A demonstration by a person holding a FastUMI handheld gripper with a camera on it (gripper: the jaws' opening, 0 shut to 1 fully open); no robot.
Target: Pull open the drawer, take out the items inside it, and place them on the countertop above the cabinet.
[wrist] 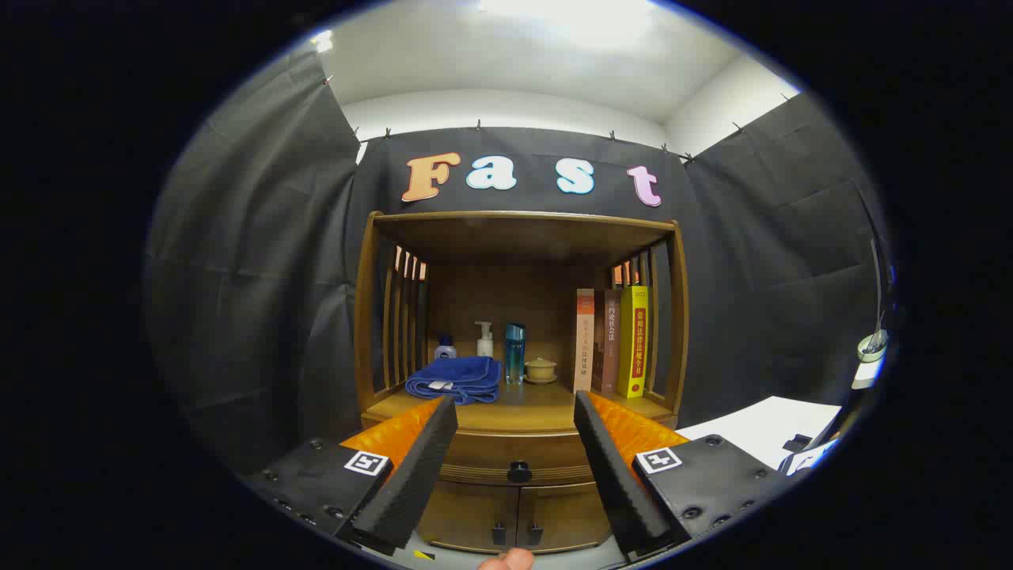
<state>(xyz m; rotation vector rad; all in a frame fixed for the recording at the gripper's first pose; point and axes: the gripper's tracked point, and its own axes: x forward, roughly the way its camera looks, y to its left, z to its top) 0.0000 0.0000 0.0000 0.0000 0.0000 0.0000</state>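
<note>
A wooden cabinet point(518, 443) stands ahead against the booth wall. Its drawer point(483, 455) is closed, with a dark round knob point(519, 472) on its front. My gripper point(516, 413) is open, and the knob lies between and a little beyond the two fingers, not touched by either. The countertop point(538, 400) above the drawer carries a folded blue towel point(455, 378), small bottles point(484, 339), a blue tumbler point(515, 352), a lidded cup point(541, 369) and upright books point(613, 342). What the drawer holds is hidden.
Below the drawer are two cabinet doors point(514, 514) with small dark handles. A wooden roof and slatted sides enclose the countertop. A white table point(764, 431) with small items stands to the right. A fingertip point(506, 560) shows below the fingers.
</note>
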